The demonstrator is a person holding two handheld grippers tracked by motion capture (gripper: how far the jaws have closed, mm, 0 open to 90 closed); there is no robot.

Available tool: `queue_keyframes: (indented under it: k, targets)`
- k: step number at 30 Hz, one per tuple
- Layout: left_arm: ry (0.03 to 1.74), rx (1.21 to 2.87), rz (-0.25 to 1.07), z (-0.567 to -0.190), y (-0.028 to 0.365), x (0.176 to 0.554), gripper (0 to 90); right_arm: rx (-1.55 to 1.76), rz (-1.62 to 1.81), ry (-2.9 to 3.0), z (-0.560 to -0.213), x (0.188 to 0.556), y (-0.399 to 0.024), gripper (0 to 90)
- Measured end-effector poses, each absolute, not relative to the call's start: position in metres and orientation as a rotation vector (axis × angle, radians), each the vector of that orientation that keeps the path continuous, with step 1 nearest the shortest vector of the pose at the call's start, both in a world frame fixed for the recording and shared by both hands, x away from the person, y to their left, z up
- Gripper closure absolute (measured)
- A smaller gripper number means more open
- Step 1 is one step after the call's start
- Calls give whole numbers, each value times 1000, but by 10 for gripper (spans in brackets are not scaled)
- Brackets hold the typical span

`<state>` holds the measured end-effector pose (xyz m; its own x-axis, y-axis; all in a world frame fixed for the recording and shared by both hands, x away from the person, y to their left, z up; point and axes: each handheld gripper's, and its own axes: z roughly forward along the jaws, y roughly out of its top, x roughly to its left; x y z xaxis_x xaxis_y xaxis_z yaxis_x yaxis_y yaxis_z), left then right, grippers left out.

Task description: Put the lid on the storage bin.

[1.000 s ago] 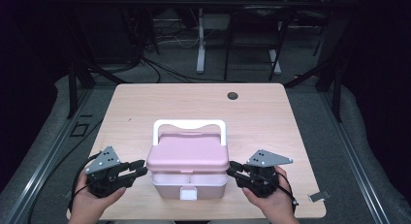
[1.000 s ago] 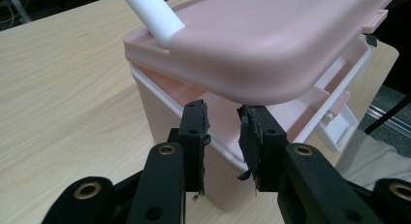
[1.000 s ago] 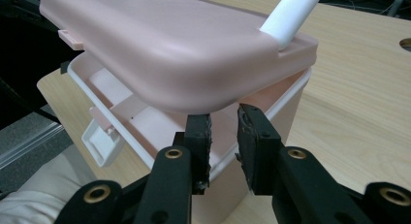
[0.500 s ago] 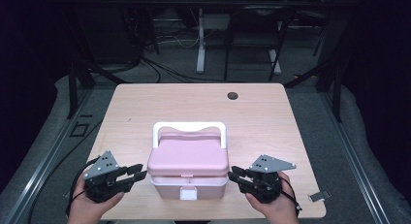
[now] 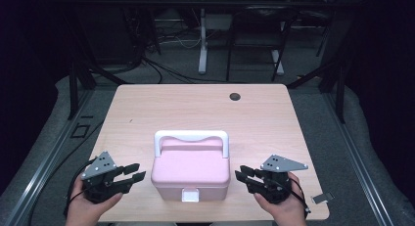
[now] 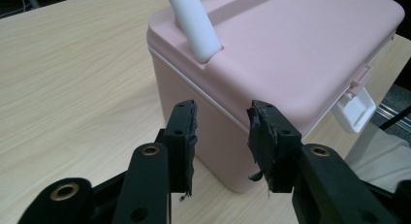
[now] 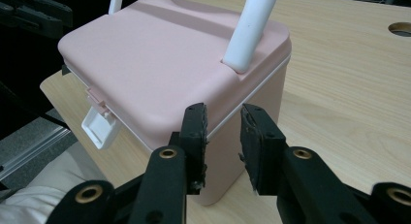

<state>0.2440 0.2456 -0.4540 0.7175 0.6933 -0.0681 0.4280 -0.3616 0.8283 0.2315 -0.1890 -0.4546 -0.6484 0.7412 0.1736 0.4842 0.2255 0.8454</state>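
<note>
A pink box (image 5: 191, 167) with a raised white handle (image 5: 191, 135) and a white front latch (image 5: 190, 195) stands near the table's front edge. My left gripper (image 5: 136, 171) sits just off the box's left side, jaws open and just opened wider, nothing between them. In the left gripper view the gripper (image 6: 220, 117) points at the box (image 6: 291, 49) near its corner. My right gripper (image 5: 241, 174) mirrors it off the right side, jaws open and just opened a little, empty. The right gripper view has that gripper (image 7: 223, 117) facing the box (image 7: 160, 64).
The wooden table (image 5: 195, 108) has a dark round hole (image 5: 235, 96) at the back right. Its far half is bare wood. A small grey piece (image 5: 320, 198) lies off the table's right front corner. Dark frames and cables stand behind.
Both grippers have drawn back slightly from the box's sides, and their jaws have spread wider. The box has stayed put.
</note>
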Motion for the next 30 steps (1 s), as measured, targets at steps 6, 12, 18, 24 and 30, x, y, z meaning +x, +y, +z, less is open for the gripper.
queue_keyframes:
  k: [6,12,18,24,30]
  targets:
    - [876,2008,361,-453,247,253,571,1134,1400,2209,-454,238,-188,609]
    - [891,2018,352,-457,247,262,525,1122,1394,2169,-452,244,-187,545]
    - [917,2003,365,-457,250,273,504,1142,1381,2138,-449,256,-189,503]
    - [952,1987,377,-460,253,289,501,1189,1352,2128,-453,272,-189,480]
    - [1009,1971,402,-468,256,305,477,1213,1338,2103,-459,285,-190,476]
